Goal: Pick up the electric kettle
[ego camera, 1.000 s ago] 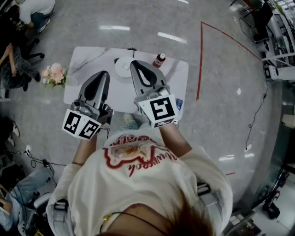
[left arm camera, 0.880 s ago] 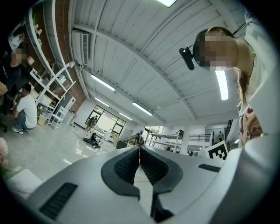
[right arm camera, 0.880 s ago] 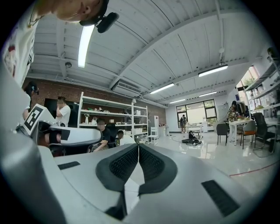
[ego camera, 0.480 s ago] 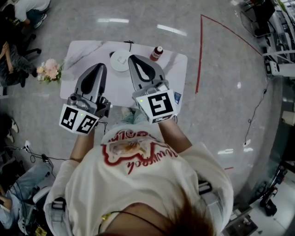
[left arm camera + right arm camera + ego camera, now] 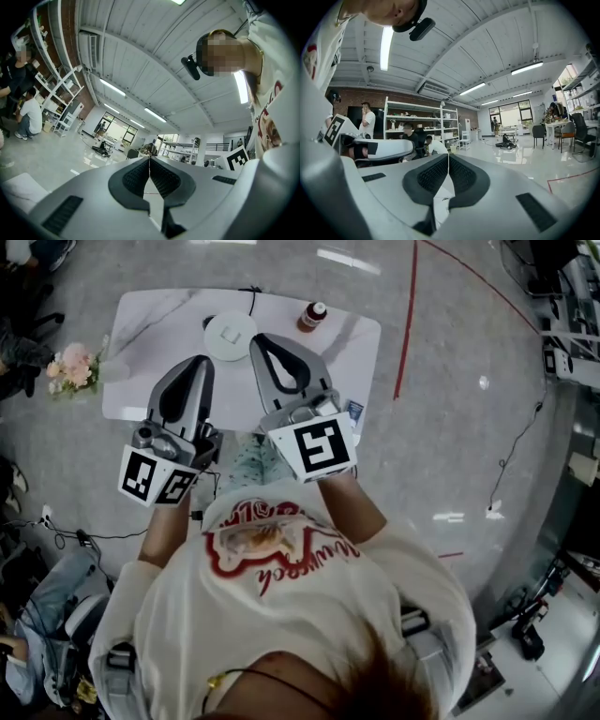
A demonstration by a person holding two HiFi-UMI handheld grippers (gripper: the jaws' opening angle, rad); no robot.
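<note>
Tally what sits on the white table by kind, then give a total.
Round white corded appliance, likely the kettle from above: 1
Bottle with a white cap: 1
Small blue item at the near right corner: 1
Total: 3

White round electric kettle [image 5: 230, 336], upright, far side of white table [image 5: 141, 352]

Right claw [image 5: 448, 159] jaws pressed together, empty; white shelving [image 5: 423, 123] and people [image 5: 368, 123] beyond.
</note>
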